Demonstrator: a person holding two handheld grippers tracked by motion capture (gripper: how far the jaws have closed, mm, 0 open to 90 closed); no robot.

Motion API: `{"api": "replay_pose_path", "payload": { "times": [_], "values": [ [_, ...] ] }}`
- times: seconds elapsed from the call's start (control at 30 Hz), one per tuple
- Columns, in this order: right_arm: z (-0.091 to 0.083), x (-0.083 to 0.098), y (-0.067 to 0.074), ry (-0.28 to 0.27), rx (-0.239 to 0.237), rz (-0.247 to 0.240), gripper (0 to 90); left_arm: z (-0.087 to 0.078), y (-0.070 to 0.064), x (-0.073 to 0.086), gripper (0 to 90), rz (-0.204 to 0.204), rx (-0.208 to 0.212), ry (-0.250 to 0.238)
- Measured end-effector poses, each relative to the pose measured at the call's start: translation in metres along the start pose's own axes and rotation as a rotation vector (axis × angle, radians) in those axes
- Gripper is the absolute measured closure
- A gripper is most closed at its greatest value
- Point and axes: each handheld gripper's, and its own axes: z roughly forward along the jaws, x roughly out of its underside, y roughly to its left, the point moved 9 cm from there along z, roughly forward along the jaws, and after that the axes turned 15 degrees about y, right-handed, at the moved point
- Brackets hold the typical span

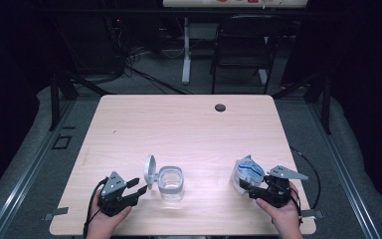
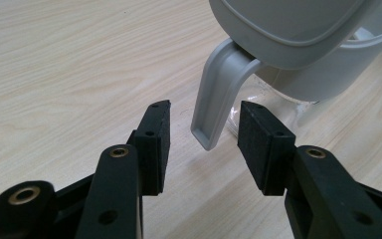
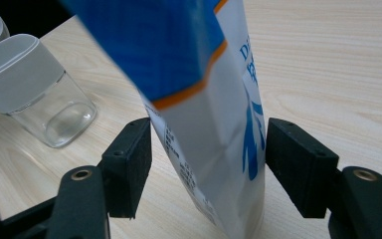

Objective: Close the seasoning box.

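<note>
A clear glass jar (image 1: pixel 171 183) with a grey rim stands near the table's front middle, its grey flip lid (image 1: pixel 150 171) hinged open to the left. My left gripper (image 1: pixel 138 185) is open just left of it. In the left gripper view the lid's grey tab (image 2: pixel 218 94) hangs between my two pads (image 2: pixel 157 144) without touching them. A blue and white pouch (image 1: pixel 247 173) stands upright at the front right. My right gripper (image 1: pixel 247 188) is open around the pouch (image 3: pixel 214 124), a pad (image 3: pixel 296 164) on each side and a small gap left. The jar (image 3: pixel 45 94) sits beyond.
The light wood table (image 1: pixel 179 124) has a dark round grommet (image 1: pixel 220 107) near its far edge. A black chair (image 1: pixel 243 45) and a white desk leg (image 1: pixel 186 50) stand on the floor behind. Cables trail from both grippers over the front edge.
</note>
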Motion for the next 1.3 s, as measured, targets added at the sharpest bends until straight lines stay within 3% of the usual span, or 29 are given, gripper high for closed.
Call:
{"api": "replay_pose_path", "payload": {
  "times": [1.3],
  "values": [
    [0.03,0.025,-0.01,0.084,-0.033,0.062,35.2,-0.002,0.003,0.001,55.8,0.0,-0.008,-0.007]
  ]
}}
